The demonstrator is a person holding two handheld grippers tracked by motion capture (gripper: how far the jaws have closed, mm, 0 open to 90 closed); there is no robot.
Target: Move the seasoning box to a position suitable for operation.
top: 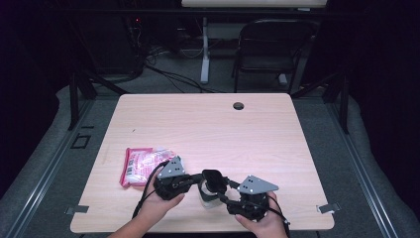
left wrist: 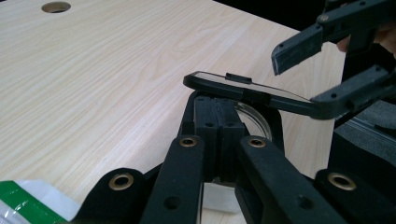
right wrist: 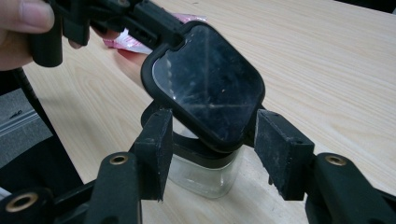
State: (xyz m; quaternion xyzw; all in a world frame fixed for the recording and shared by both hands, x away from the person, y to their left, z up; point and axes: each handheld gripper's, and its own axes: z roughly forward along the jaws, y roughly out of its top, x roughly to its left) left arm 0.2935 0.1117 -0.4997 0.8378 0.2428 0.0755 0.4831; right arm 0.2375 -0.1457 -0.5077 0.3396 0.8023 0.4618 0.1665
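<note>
Pale wood table, grommet hole near its far edge; dark room behind, a folding chair and floor cables past the table.

Near front edge, centre: small clear jar standing upright on the table, black collar at its mouth. Hinged to it, a black square lid with a smudged clear window, flipped up and tilted. In the high view the lid sits between the two grippers, jar just below it.

Left gripper: jaws clenched together, fully closed, at the hinge side of the lid. In the left gripper view the closed jaws point at the jar's rim and the lid lies just over their tips. Whether they pinch the hinge part or merely press against it, I cannot tell. Hand wraps the gripper body.

Right gripper: jaws spread, released. One pad stands either side of the jar collar and the lid's lower edge, a gap visible on each side; no pad presses on anything. In the left gripper view the same two jaws show at upper right, one above the lid's free edge and one at or under it. Right hand at the table's front edge.

Pink-and-white packet lies flat on the table, left of the left gripper, close beside it. A green-and-white corner of packaging shows at the bottom left of the left gripper view.
</note>
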